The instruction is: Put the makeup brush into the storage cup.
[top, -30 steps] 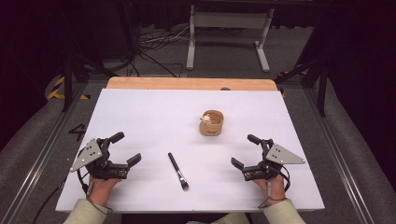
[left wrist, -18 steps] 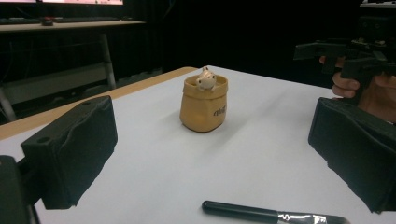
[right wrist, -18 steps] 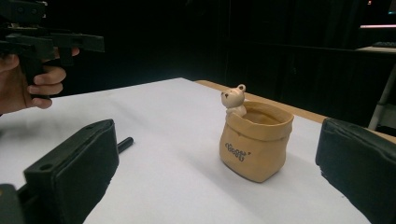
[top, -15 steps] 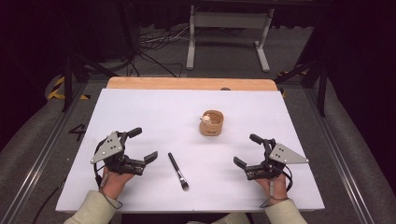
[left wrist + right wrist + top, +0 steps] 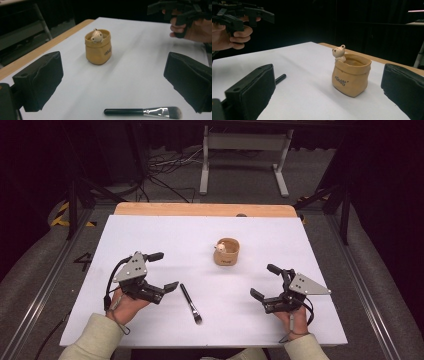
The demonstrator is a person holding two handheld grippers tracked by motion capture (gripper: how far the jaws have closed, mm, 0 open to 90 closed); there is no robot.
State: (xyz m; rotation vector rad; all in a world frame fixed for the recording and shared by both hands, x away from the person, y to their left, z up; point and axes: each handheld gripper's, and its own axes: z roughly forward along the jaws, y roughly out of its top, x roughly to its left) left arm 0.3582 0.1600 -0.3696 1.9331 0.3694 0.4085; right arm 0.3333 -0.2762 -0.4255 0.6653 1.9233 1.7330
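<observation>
brush [image 5: 280,78] mostly behind right gripper [image 5: 328,100]

Left gripper [image 5: 162,271] beside brush [image 5: 190,303]

Left gripper [image 5: 159,270] and right gripper [image 5: 262,281] both gape wide, held low in the person's hands.

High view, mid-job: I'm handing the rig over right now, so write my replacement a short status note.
Left gripper: open, holding nothing, just left of the brush, fingers either side of it in its own view.
Right gripper: open, holding nothing, at the right of the table.
Brush lies flat near the front edge, bristles toward the person.
Tan bear cup stands upright mid-table, with no brush in it.
Done: nothing grasped yet.
Left: probably grasp the brush and put it in the cup.
</observation>
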